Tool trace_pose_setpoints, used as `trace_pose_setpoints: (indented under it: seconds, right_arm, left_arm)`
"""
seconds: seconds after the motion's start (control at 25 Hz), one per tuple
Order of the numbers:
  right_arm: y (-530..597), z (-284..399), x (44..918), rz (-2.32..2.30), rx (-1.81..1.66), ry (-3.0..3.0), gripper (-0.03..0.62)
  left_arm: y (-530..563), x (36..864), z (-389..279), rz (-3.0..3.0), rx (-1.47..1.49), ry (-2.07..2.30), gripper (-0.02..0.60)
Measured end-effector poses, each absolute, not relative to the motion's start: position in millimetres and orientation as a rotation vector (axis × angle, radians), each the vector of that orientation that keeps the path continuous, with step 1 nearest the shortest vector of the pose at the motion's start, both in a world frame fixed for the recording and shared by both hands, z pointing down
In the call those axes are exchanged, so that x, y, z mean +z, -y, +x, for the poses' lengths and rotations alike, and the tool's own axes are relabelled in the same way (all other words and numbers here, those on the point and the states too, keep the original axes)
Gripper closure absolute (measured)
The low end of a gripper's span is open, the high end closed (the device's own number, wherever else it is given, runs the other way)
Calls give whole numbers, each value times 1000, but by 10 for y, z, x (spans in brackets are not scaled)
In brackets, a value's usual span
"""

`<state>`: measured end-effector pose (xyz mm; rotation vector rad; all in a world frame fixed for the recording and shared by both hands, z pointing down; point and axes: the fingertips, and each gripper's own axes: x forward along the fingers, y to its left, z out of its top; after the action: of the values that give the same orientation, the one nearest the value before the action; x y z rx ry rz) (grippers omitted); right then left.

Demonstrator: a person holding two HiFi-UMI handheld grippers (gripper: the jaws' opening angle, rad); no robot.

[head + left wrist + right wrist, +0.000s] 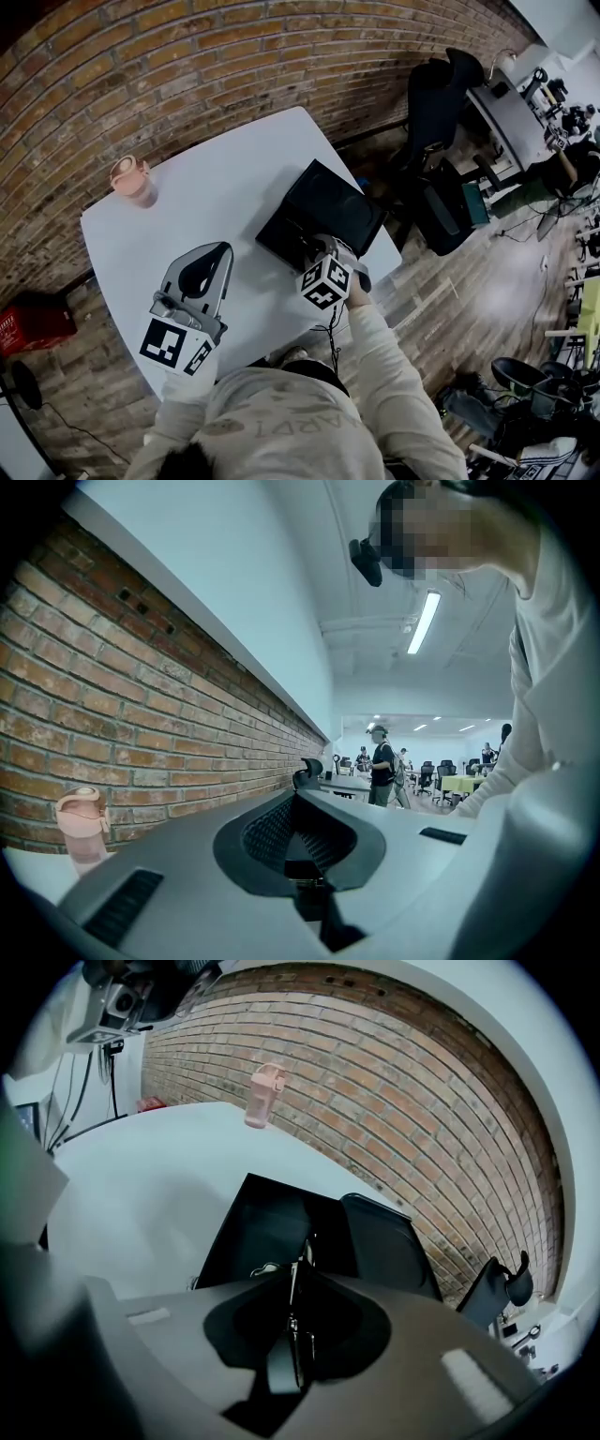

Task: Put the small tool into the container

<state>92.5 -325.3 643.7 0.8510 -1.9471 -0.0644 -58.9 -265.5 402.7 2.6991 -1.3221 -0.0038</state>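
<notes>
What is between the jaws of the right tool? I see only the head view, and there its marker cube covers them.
Observer: In the right gripper view a thin shiny item stands in the narrow slit between the jaws of the right tool. Whether they pinch it, I cannot tell.
Operator: Where do these jaws point?
Observer: Into the black container; its dark inside lies just past the tips, and its lid is open at the right.
Operator: And the other one, does it hold something?
Observer: No. In the left gripper view the jaws of the left tool meet at the tips, with nothing between them.
</notes>
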Motion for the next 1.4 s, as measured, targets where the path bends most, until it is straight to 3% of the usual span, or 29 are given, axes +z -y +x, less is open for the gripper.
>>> trace_pose_setpoints:
  seconds: [0.4,0.84,0.96,1.08,1.4]
  right_arm:
    - [3140,861,6542,776,97,1980,472]
    - [3099,868,6367,822,257,2084,467]
    - [3060,890,6271,859,263,2108,487]
    - [3042,932,6095,938,231,2149,583]
    - [2869,1111,5508,1163,220,2294,585]
  left_arm:
    - [2602,3978,-674,2690,-6,1359,577]
    - [2558,3944,-682,2684,-10,1377,577]
    - [2531,3951,-672,2691,-12,1375,577]
    - [2510,3936,-635,2698,-13,1367,577]
    - [2403,3862,-453,2730,-16,1336,577]
